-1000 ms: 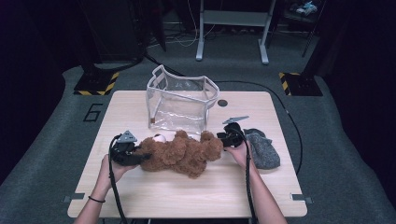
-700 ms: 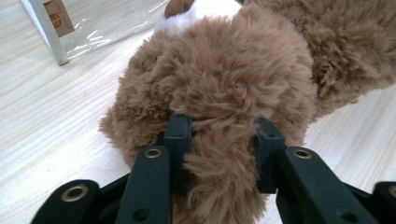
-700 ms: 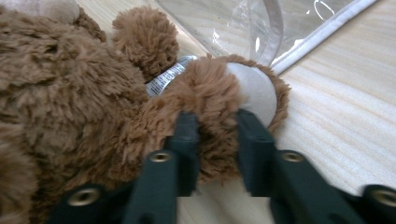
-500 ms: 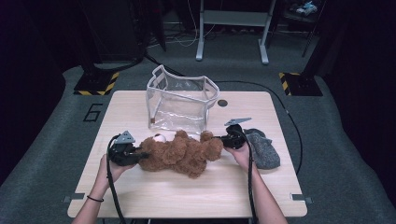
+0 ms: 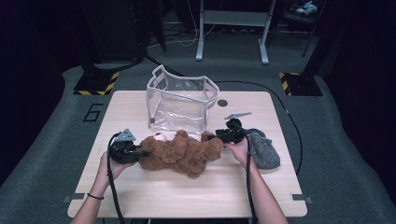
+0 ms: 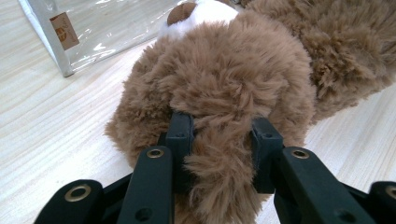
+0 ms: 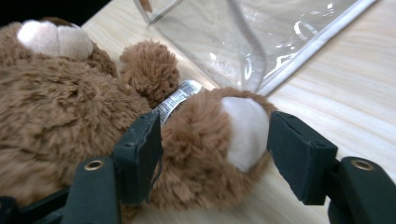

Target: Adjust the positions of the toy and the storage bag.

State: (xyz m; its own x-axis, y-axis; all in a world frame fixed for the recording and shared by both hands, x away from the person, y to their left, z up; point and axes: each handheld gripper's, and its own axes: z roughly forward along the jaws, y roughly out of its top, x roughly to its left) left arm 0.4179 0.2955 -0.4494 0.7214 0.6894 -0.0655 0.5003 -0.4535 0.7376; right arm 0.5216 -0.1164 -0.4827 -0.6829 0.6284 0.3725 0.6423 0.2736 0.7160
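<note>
In the left gripper view, fur of the teddy bear point(image 6: 233, 84) swallows the pad tips of the left tool point(image 6: 219, 135), and the bear's body runs off the top and right edges. In the right gripper view, the print on the bear's sewn-in label point(image 7: 180, 95) is too small to read. From above, the dark round thing point(image 5: 222, 102) on the counter point(image 5: 196, 196) behind the clear bag point(image 5: 180, 100) is too small to identify.

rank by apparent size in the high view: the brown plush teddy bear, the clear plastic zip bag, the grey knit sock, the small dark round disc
1. brown plush teddy bear and clear plastic zip bag: look about alike, so no ranking between them
2. grey knit sock
3. small dark round disc
</note>
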